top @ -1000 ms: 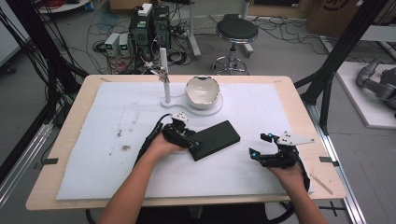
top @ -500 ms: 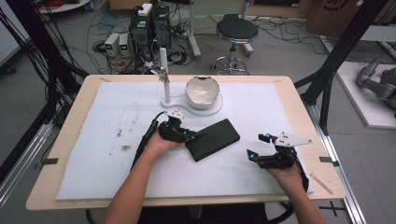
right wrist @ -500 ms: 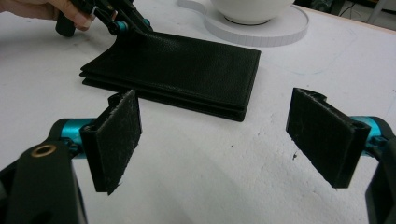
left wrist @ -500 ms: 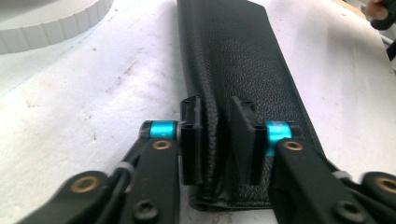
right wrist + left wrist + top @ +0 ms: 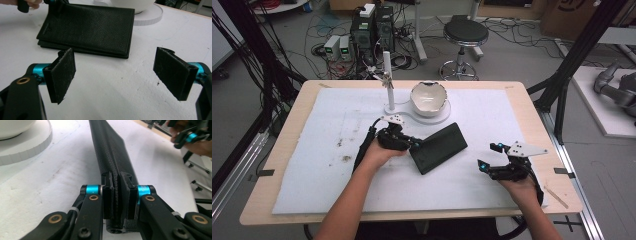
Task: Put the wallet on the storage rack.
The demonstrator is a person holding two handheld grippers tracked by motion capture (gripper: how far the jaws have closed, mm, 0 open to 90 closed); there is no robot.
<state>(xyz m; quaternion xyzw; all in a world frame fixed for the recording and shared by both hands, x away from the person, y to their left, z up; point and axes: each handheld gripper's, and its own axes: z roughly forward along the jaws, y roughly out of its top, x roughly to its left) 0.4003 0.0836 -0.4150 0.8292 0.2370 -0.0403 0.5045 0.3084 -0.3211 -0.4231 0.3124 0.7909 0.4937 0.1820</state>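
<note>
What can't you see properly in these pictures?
- Inside the black leather wallet: it lies shut, and the left claw pinches its edge.
- Inside the white bowl: the high view is too blurred, and both gripper views cut it off at the top edge.
- The small clip on the white post: too small.

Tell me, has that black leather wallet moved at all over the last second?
Yes, slightly. The black wallet, clamped at its near-left end by the left gripper, has shifted a little toward the white bowl, away from the person.
</note>
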